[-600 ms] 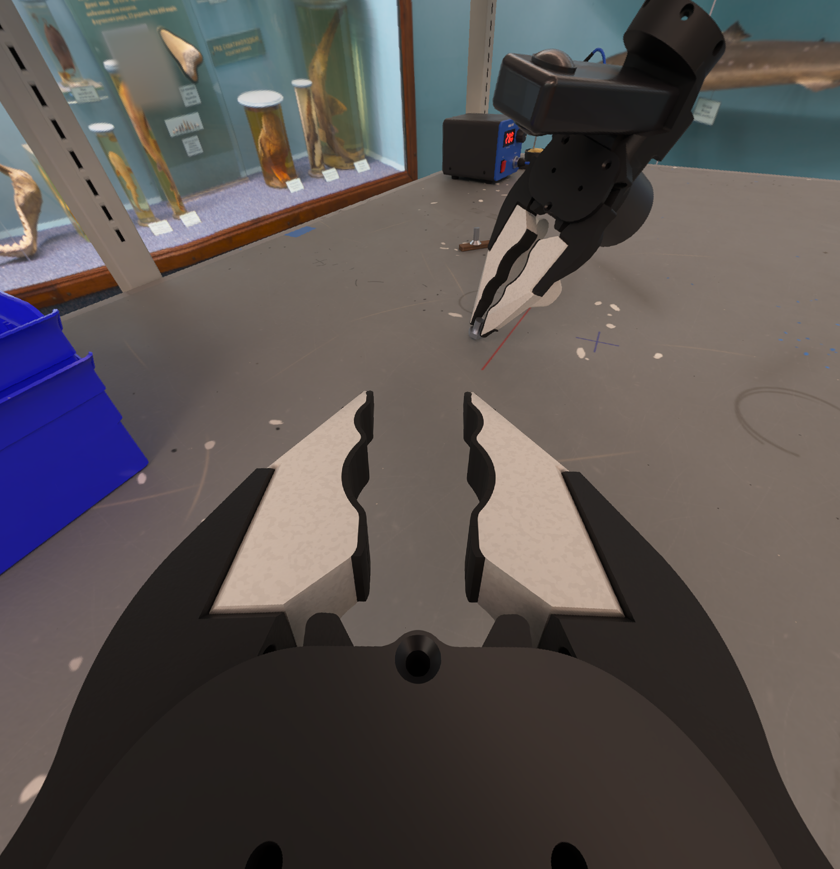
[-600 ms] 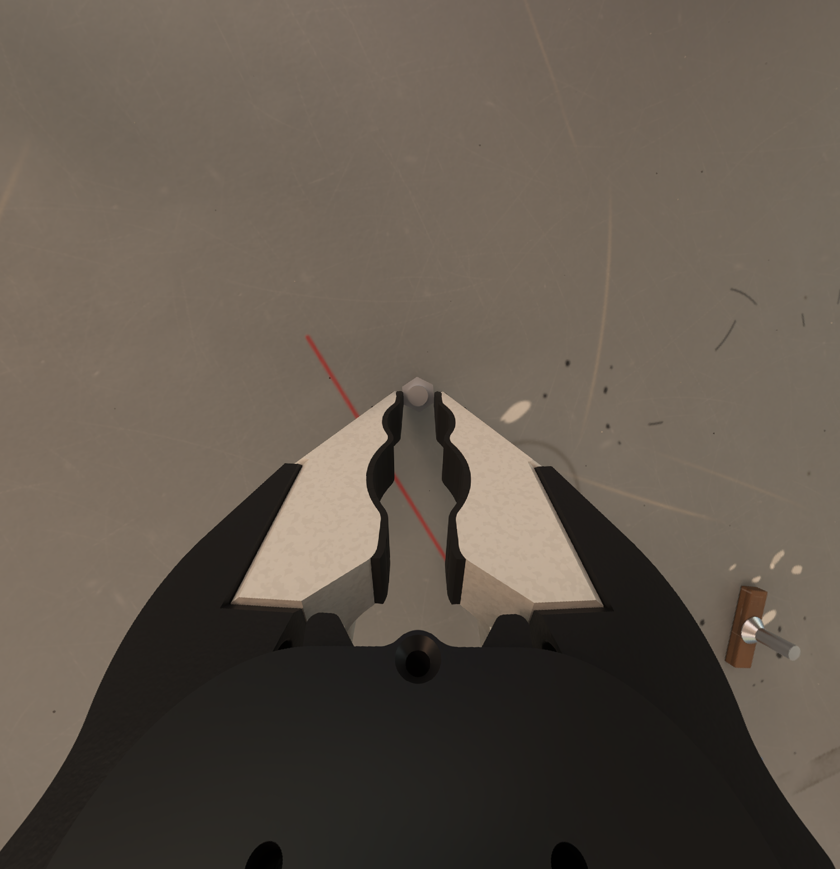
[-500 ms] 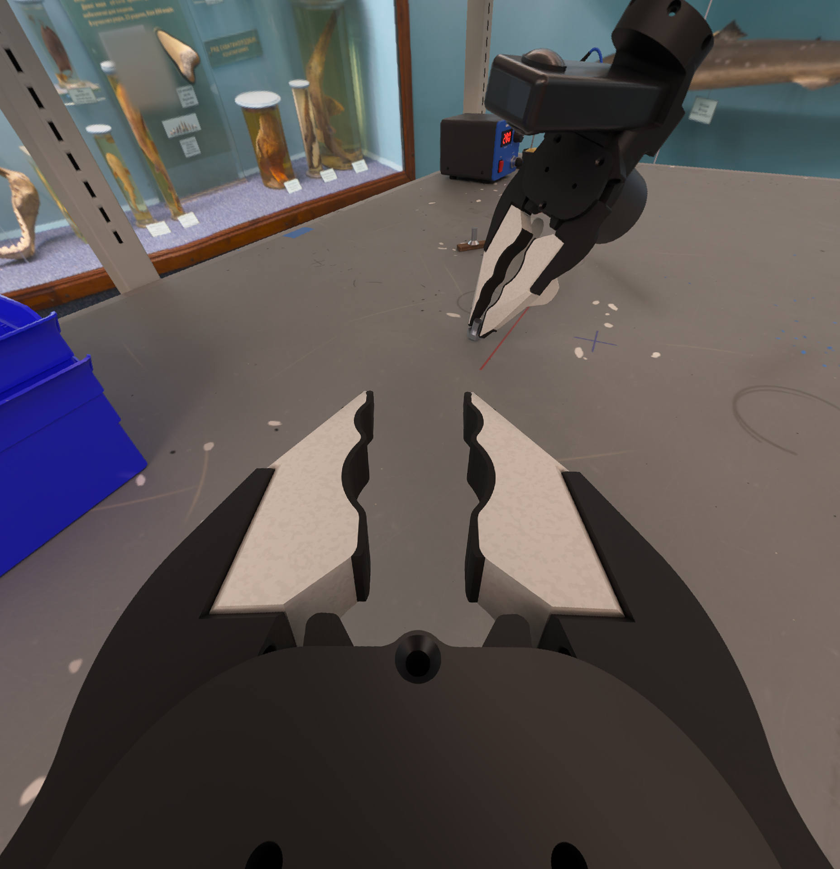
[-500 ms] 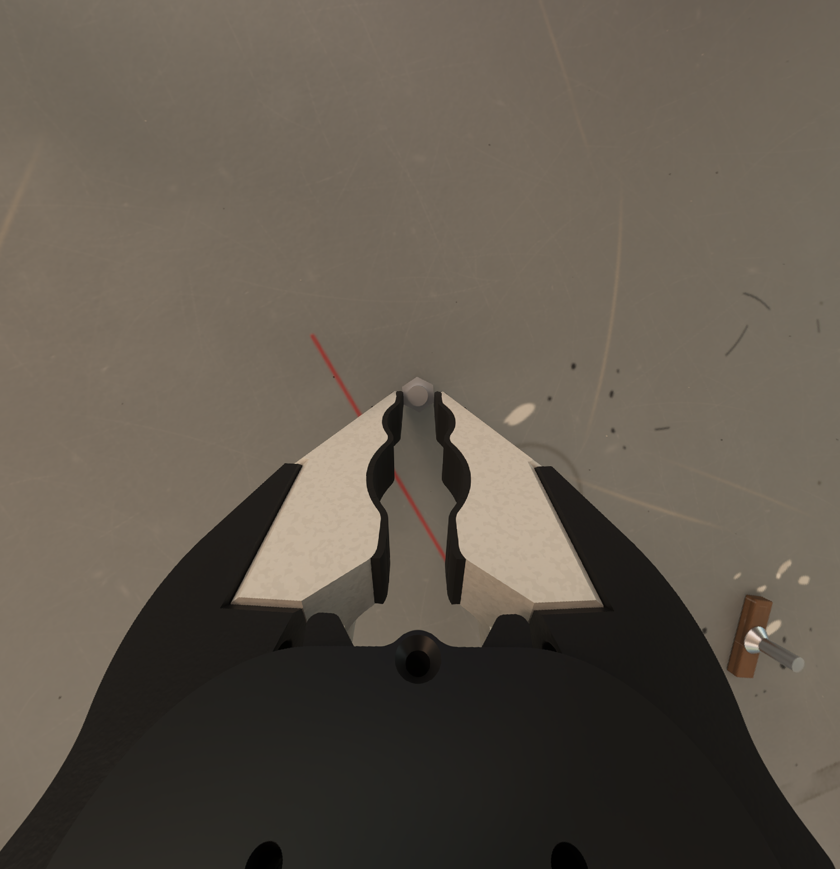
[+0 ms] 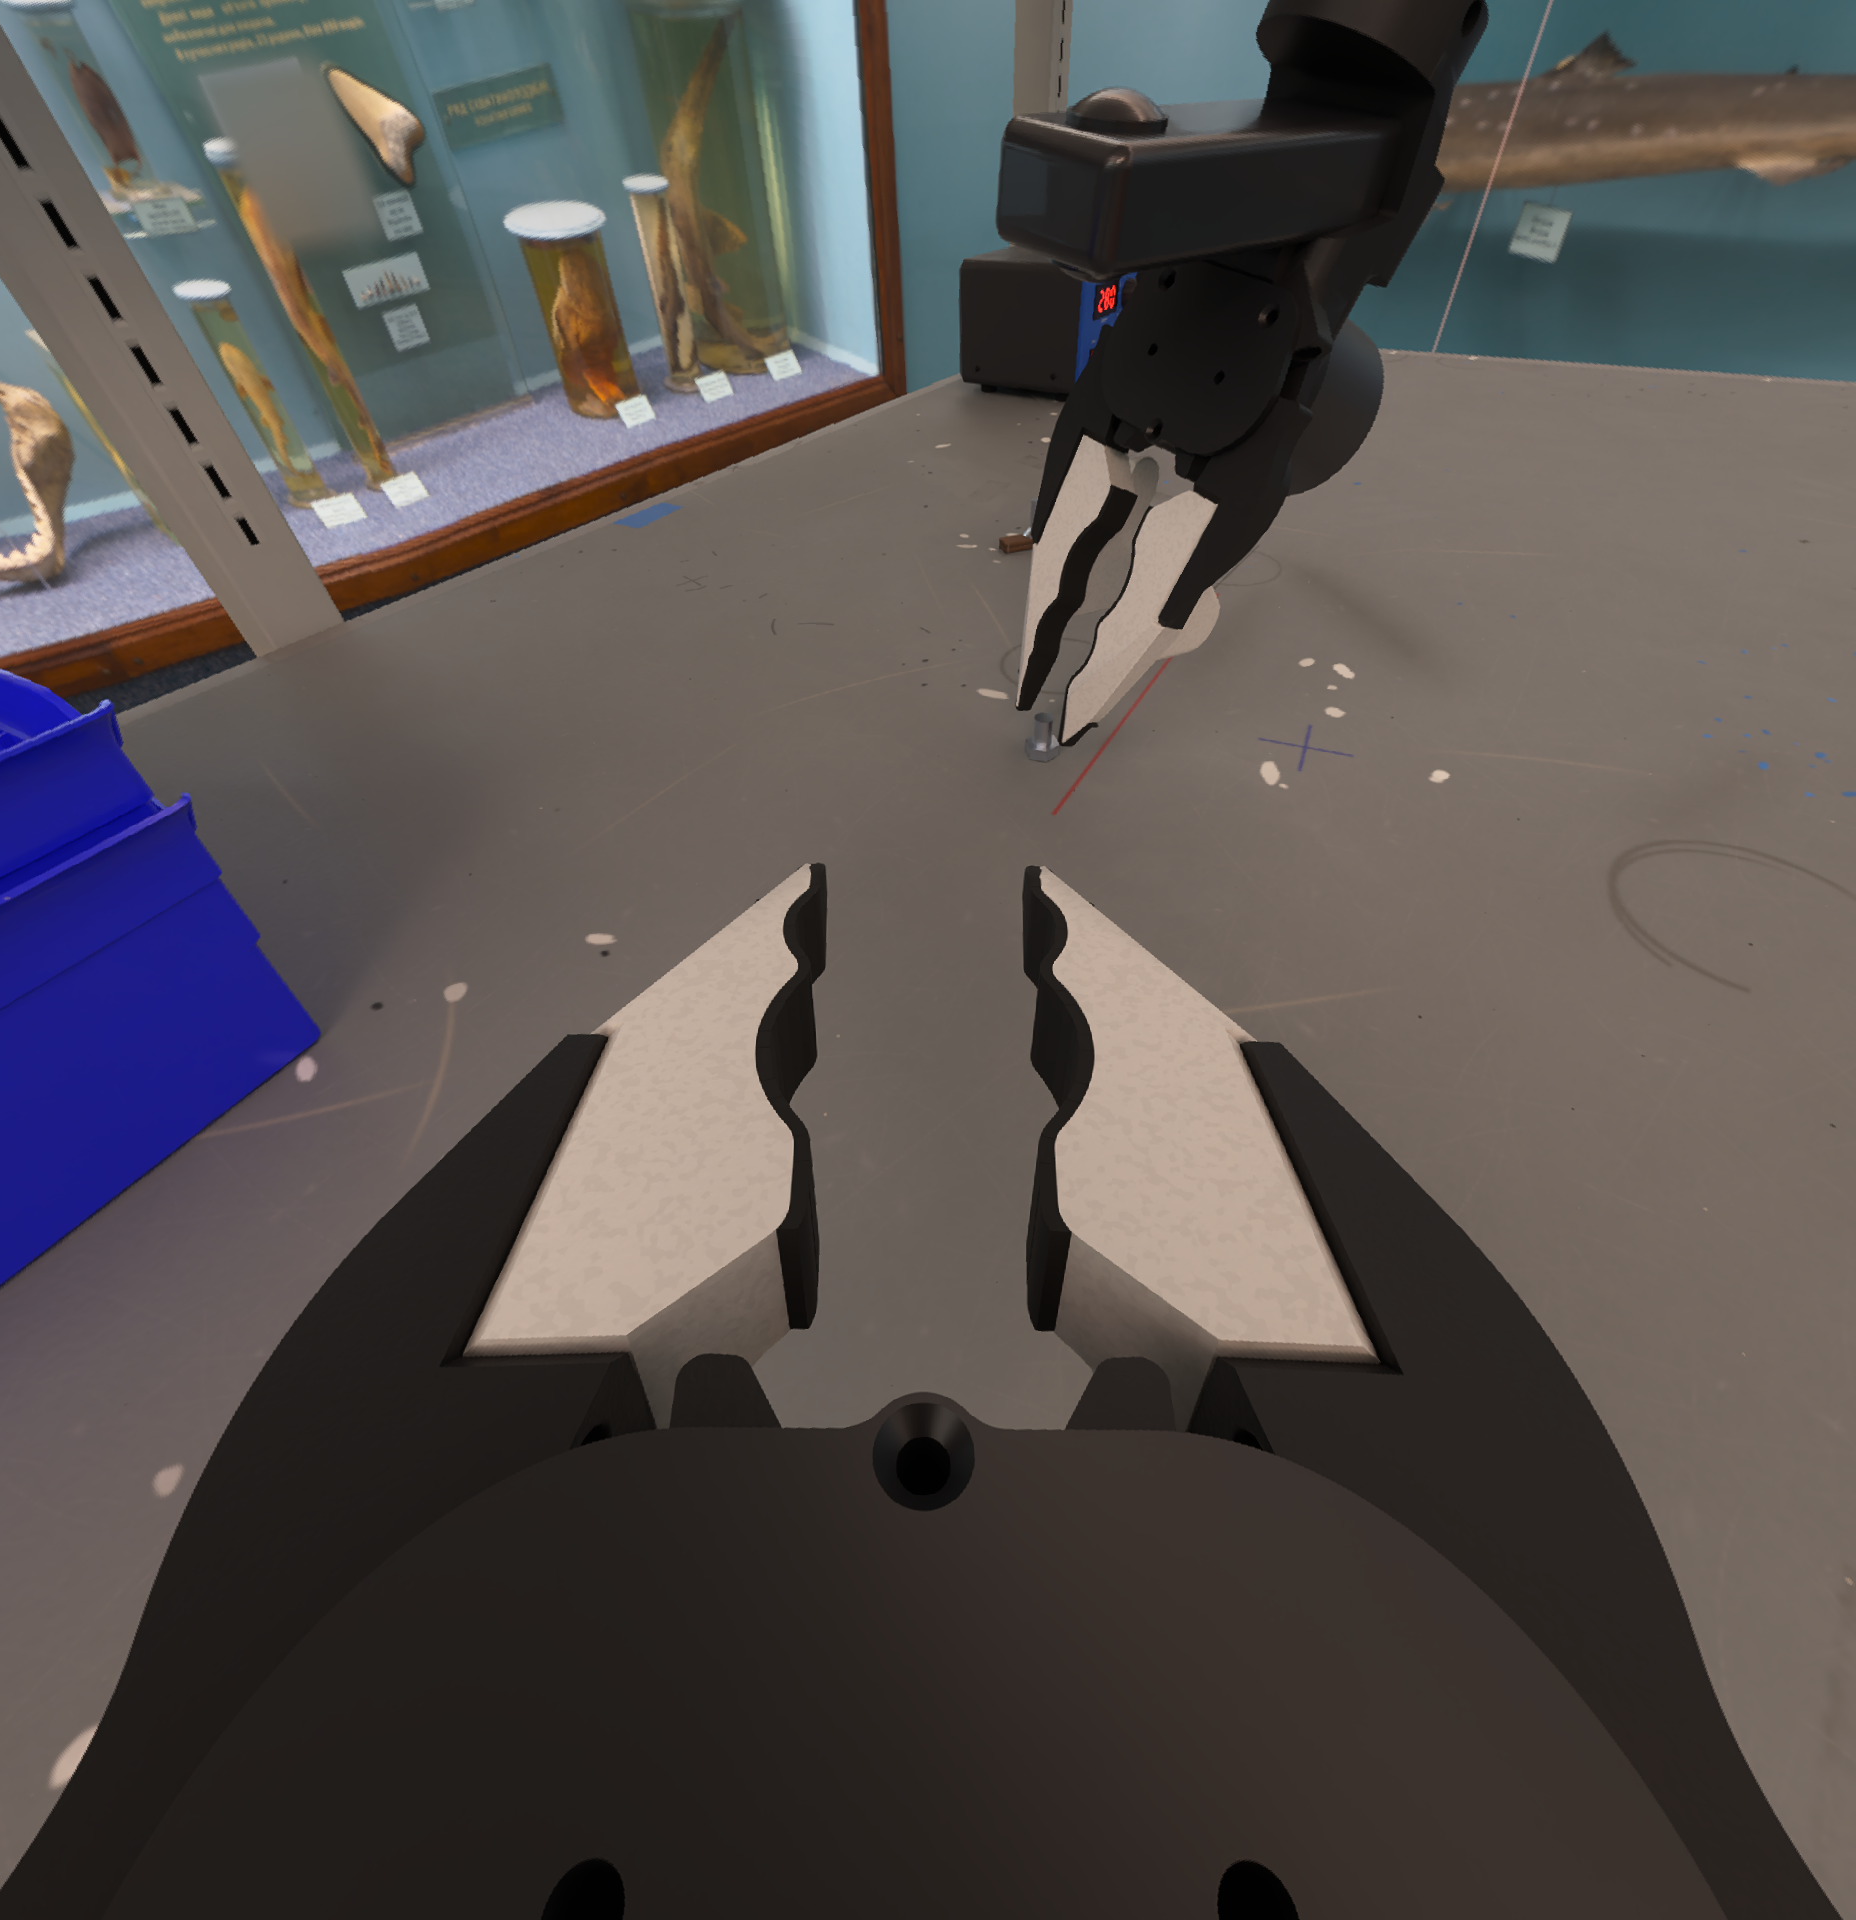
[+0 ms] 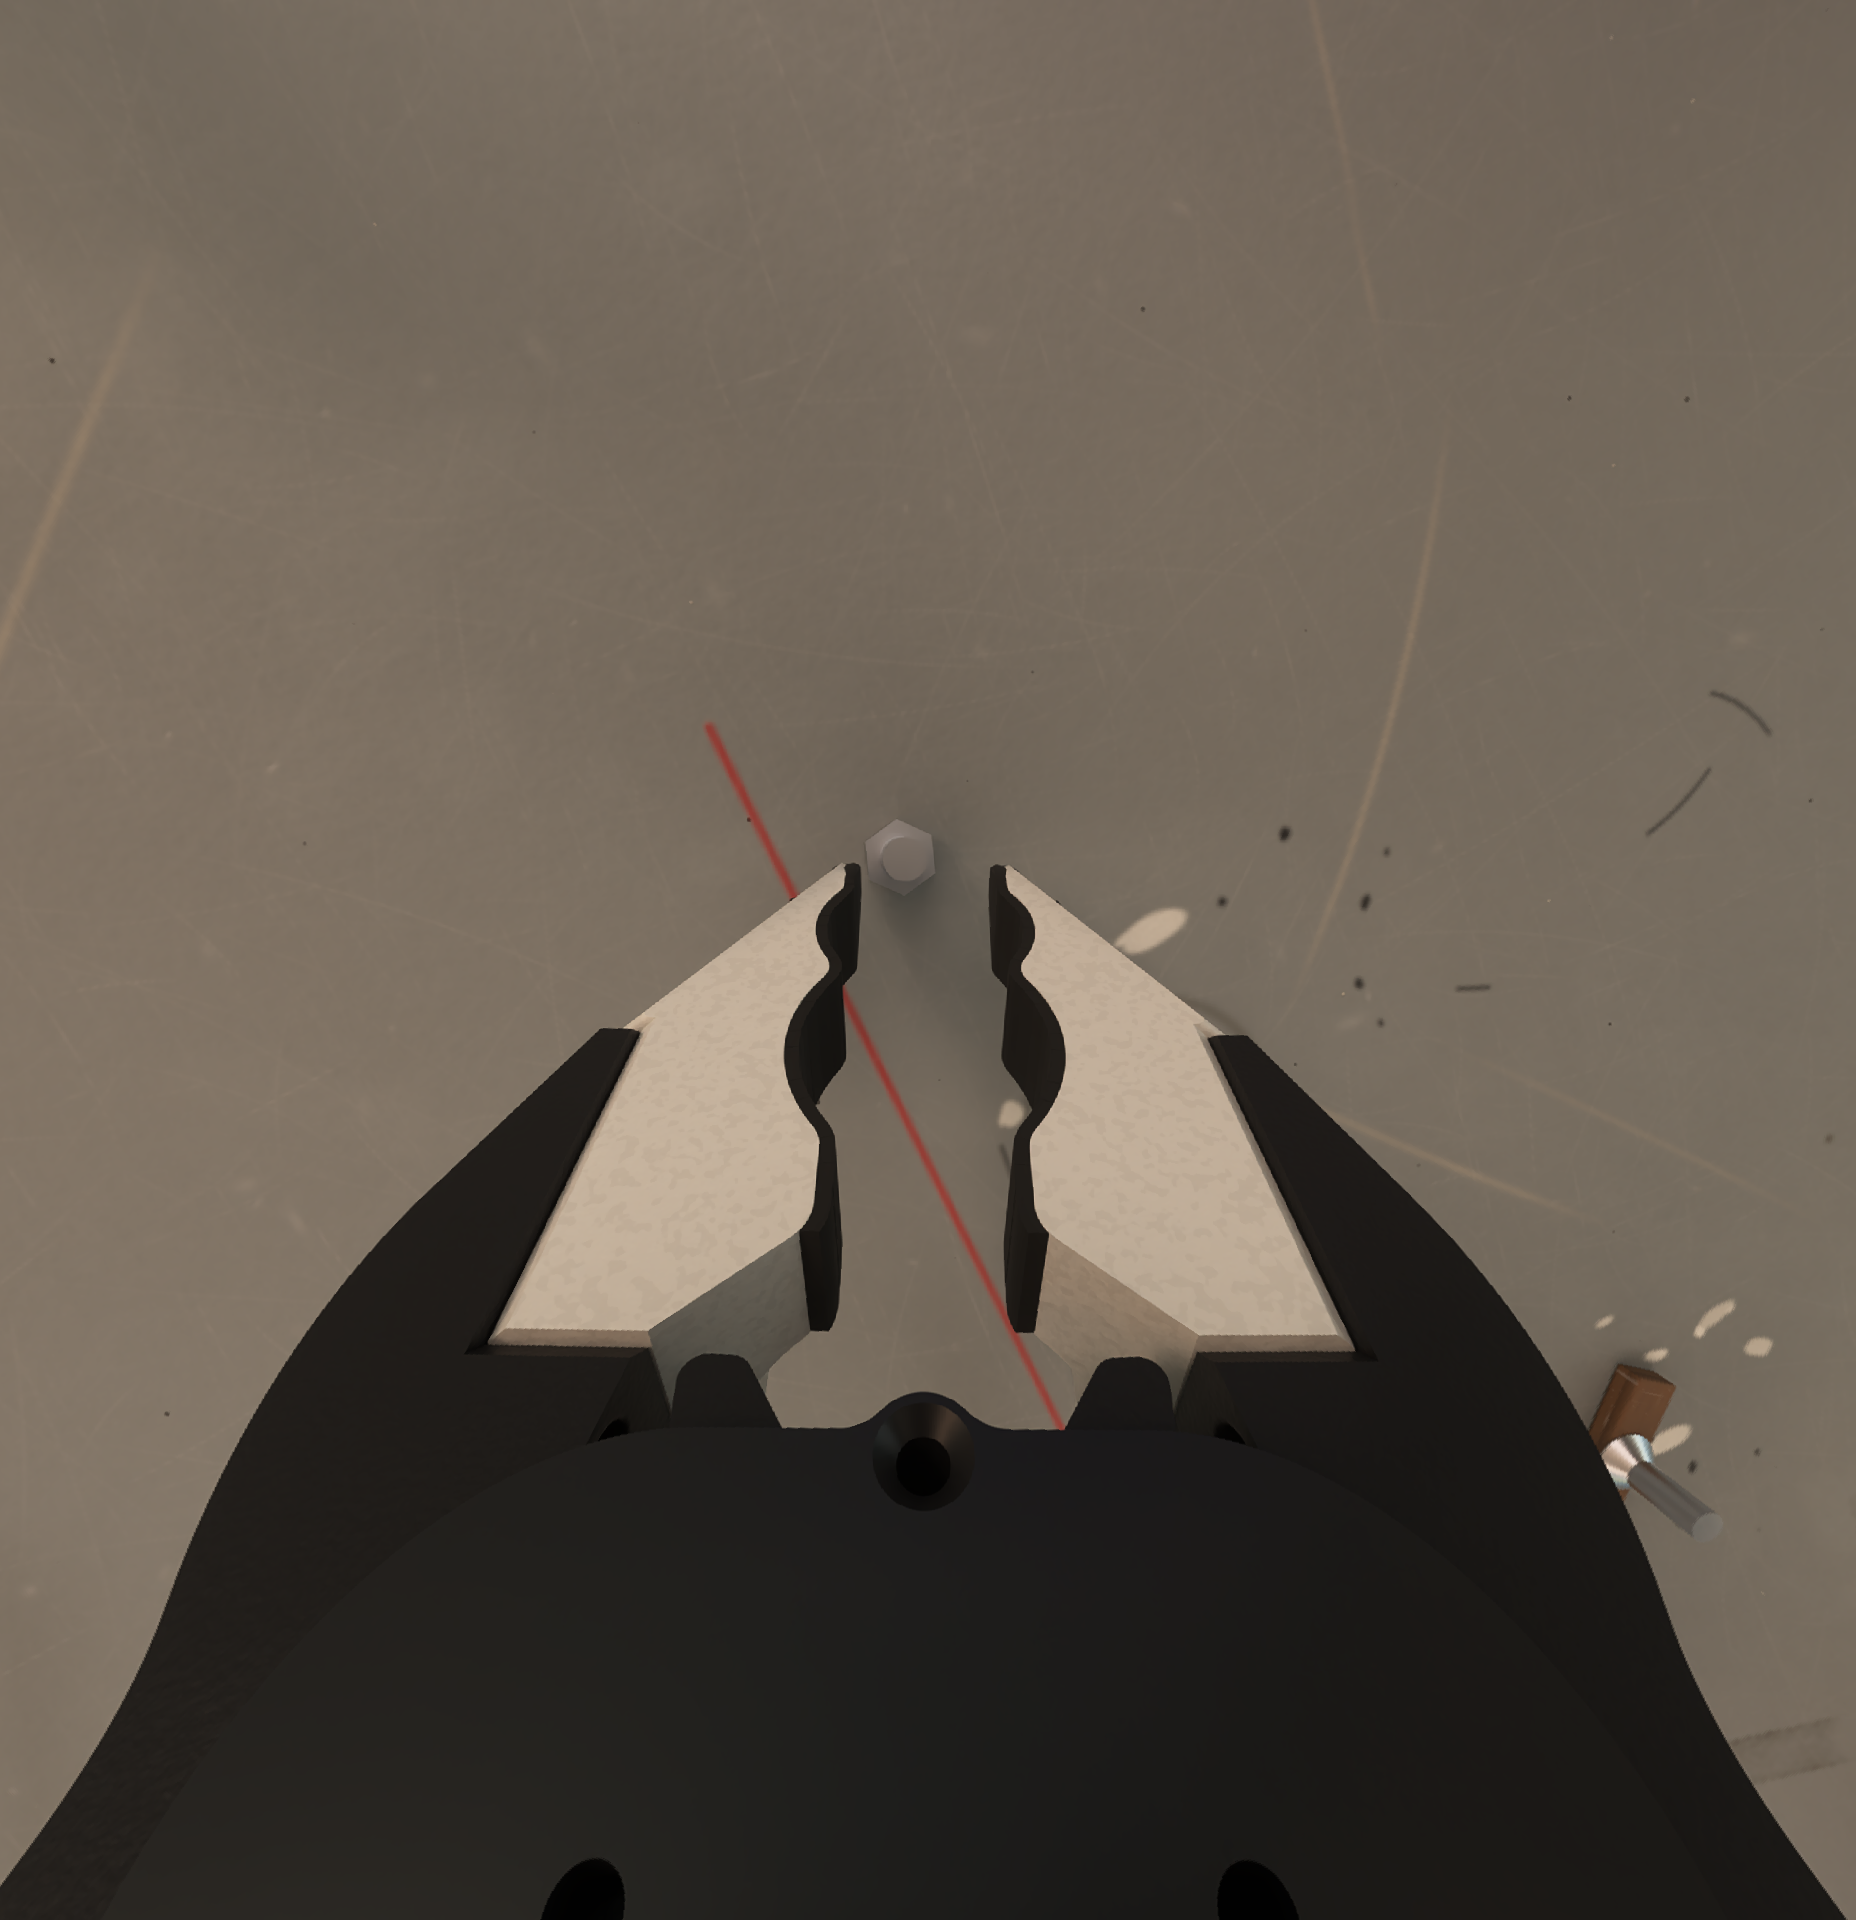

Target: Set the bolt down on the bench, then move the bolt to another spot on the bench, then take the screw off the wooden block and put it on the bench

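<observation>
A small grey hex-head bolt (image 6: 900, 854) stands head down on the grey bench (image 6: 903, 364), shank up. It also shows in the left wrist view (image 5: 1041, 740). My right gripper (image 6: 924, 883) is open, its tips just above the bolt and apart from it; in the left wrist view it (image 5: 1049, 717) points down at the bolt. A metal screw (image 6: 1656, 1494) sticks out of a small wooden block (image 6: 1628, 1403) at the lower right. The block (image 5: 1013, 543) shows far off behind the right gripper. My left gripper (image 5: 922, 883) is open and empty over bare bench.
A blue bin (image 5: 93, 987) stands at the left edge. A glass display case (image 5: 436, 260) and a slotted upright post (image 5: 145, 343) run along the far left. A black box with a red display (image 5: 1028, 322) sits at the back. A red line (image 5: 1106, 743) marks the bench.
My right gripper has opened and let go of the bolt, which now stands on the bench. The right gripper has lifted slightly. The left gripper has stayed open.
</observation>
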Available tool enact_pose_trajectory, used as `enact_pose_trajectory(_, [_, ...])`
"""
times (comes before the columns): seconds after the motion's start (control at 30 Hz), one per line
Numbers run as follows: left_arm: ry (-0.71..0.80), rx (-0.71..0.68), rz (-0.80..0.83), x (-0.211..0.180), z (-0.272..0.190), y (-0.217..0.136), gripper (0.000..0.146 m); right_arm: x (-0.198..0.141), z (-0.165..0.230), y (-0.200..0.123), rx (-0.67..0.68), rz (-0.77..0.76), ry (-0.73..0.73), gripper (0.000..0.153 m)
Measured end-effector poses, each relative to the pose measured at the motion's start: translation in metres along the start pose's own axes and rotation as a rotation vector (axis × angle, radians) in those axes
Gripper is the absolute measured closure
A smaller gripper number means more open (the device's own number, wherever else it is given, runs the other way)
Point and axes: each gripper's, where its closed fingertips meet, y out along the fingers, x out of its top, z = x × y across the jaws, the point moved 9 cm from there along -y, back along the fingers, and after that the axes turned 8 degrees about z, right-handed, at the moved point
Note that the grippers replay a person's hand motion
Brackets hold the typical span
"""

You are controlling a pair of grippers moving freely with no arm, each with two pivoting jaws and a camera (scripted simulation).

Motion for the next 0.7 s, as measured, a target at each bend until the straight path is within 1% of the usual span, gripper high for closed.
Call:
enact_pose_trajectory(0.27, [0.001,-0.008,0.009,-0.0012,-0.0003,0.0013,0.108,0.002,-0.0019,0.0027,0.046,-0.026,0.046,0.123])
enact_pose_trajectory(0.37, [0.0,-0.009,0.011,-0.0017,-0.0002,0.0017,0.108,0.0033,0.0,0.0028,0.046,-0.029,0.032,0.122])
enact_pose_trajectory(0.5, [-0.001,-0.01,0.016,-0.0024,0.0001,0.0023,0.108,-0.0002,-0.0008,0.0024,0.022,0.027,0.04,0.121])
enact_pose_trajectory(0.57, [-0.001,-0.011,0.017,-0.0025,0.0,0.0023,0.108,-0.0024,-0.0026,0.0002,0.01,0.048,0.046,0.118])
enact_pose_trajectory(0.7, [0.003,-0.014,0.019,-0.0027,-0.0006,0.0027,0.108,0.0,0.0007,-0.0016,0.045,0.008,0.078,0.117])
